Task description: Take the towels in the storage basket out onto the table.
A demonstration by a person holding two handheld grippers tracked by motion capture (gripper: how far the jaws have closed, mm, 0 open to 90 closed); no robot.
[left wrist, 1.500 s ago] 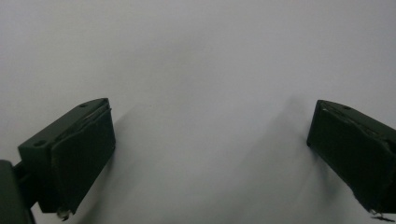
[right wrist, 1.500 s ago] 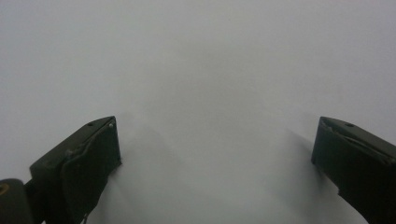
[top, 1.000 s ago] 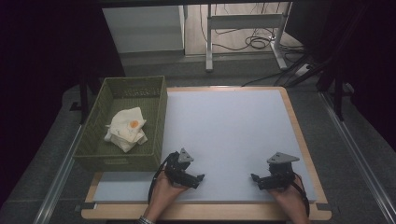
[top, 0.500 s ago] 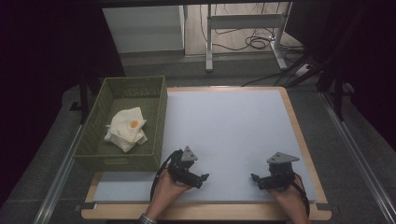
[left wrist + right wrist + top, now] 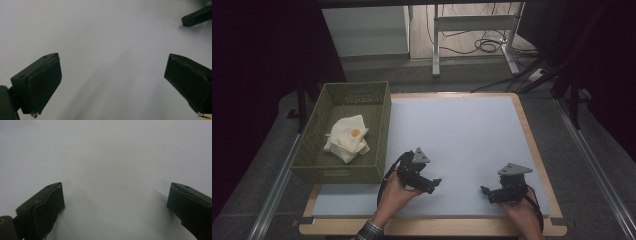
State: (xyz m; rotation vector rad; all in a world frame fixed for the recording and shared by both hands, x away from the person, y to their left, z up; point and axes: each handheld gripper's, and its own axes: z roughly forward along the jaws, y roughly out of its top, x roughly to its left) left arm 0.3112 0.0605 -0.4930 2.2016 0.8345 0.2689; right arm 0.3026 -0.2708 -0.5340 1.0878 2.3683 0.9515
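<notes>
A: Where's the cloth (image 5: 346, 138)?

B: Crumpled in the green basket (image 5: 377, 116), at the mat's (image 5: 462, 135) left edge. White, with an orange mark on top. Nothing touches it.

A: And the left gripper (image 5: 435, 183)?

B: Over the mat's near left part, just right of the basket's near corner, pointing right. Jaws spread wide, nothing between them.

A: The right gripper (image 5: 483, 190)?

B: Near the mat's near right corner, pointing left toward the other, well apart from it. Jaws spread too, bare mat between them. Its tip (image 5: 197, 16) shows in the left gripper view, top right.
</notes>
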